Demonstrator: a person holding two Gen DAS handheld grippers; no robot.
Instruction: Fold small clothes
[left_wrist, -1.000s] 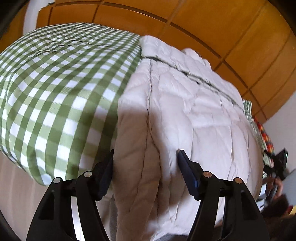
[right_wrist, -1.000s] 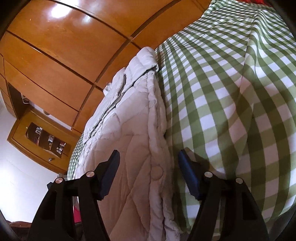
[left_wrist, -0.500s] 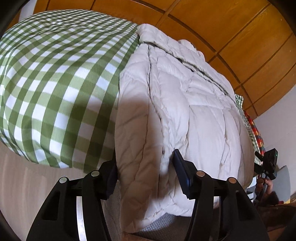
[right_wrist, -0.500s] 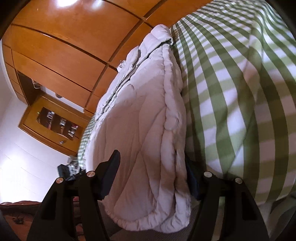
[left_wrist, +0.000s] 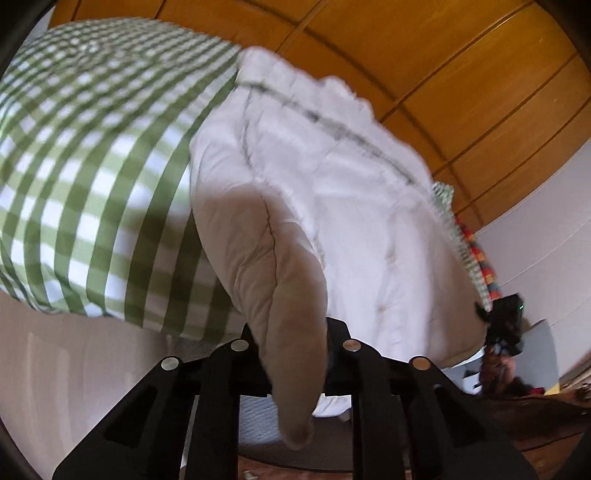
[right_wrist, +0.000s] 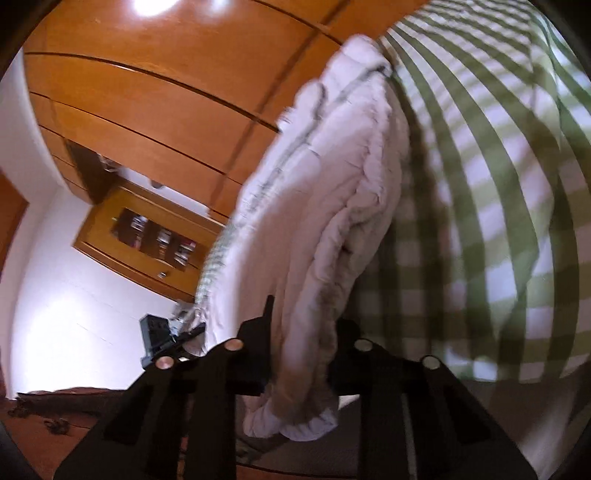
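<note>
While the left gripper (left_wrist: 291, 354) and right gripper (right_wrist: 301, 354) each pinch the jacket (left_wrist: 332, 206) hem, the fold begins; next, carry it across the bedspread (left_wrist: 85, 147).

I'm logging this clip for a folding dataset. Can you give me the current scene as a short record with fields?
garment: pale quilted jacket, lying on the bed, near edge lifted
surface: green-and-white checked bedcover
left gripper: shut on the jacket's near edge
right gripper: shut on the jacket's near edge
background: wooden wardrobe doors
image quality: both views motion-blurred
</note>
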